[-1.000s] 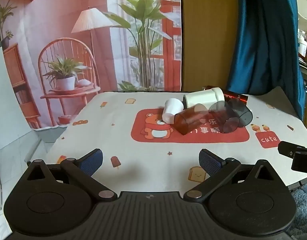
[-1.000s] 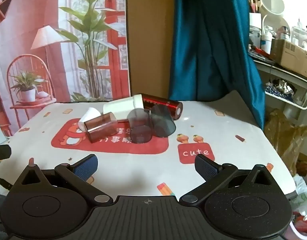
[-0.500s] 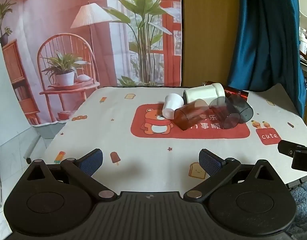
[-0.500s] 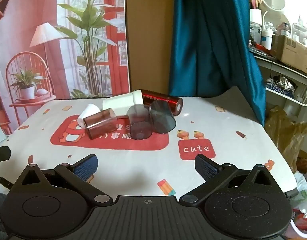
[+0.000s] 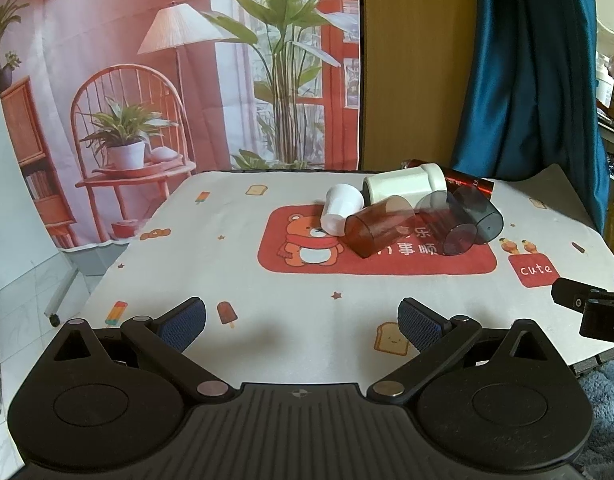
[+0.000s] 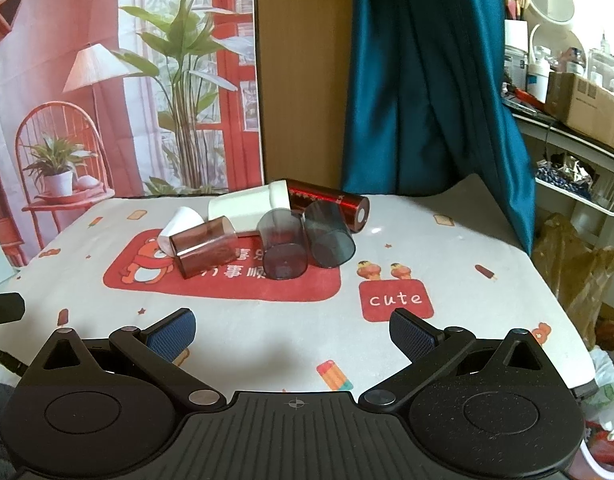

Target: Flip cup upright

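Several cups lie on their sides in a cluster on the red bear patch of the table mat [image 5: 227, 272]: a small white cup [image 5: 341, 208], a brown see-through cup [image 5: 377, 226], a large white cup [image 5: 405, 184], two grey see-through cups [image 5: 447, 226] [image 5: 477, 214] and a dark red tube [image 5: 471, 184]. The right wrist view shows the same cluster, with the brown cup [image 6: 205, 246] and the grey cups [image 6: 283, 246] [image 6: 329, 234]. My left gripper [image 5: 301, 320] is open and empty, well short of the cups. My right gripper [image 6: 293, 330] is open and empty, near the front edge.
A printed backdrop and a teal curtain [image 6: 427, 80] hang behind the table. Shelves with boxes and bottles [image 6: 579, 92] stand at the right. The right gripper's body [image 5: 591, 308] shows at the left view's right edge. The mat's right edge [image 6: 563, 304] drops off to bags.
Both grippers have risen and tilted slightly, so the table and cups sit lower in view. The cups have not moved. Both stay open.
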Demonstrator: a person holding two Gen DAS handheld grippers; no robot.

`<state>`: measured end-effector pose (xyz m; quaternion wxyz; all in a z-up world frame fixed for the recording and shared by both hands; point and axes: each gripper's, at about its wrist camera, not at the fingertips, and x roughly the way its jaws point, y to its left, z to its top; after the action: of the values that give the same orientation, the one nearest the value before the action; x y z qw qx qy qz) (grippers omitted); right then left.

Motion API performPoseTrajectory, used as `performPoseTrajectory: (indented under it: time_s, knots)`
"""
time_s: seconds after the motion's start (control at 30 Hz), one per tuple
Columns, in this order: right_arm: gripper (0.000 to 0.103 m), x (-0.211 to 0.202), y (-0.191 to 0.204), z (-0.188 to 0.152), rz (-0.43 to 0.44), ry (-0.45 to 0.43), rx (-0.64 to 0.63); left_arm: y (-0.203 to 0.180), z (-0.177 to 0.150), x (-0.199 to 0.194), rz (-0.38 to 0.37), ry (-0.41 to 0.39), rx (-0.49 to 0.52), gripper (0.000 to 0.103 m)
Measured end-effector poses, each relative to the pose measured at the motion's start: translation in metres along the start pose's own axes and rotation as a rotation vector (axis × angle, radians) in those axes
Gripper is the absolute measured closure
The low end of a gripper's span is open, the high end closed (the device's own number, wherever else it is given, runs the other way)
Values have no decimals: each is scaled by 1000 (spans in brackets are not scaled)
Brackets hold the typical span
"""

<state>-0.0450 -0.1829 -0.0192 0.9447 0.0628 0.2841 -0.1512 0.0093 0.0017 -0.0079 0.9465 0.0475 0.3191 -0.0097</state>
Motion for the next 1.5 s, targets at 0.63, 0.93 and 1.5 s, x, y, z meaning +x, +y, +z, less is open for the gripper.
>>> performPoseTrajectory:
  time_s: [0.63,0.93,1.5]
  knots:
    - [0,1,-1,0,-3,6,0,-1,-4,1,-2,2,-1,0]
    - [0,1,-2,-1,-3,5,2,-1,-4,1,-2,3,-2,0]
    - [0,1,-3,-1,-4,7,3,-1,-5,1,-4,6,-3,0]
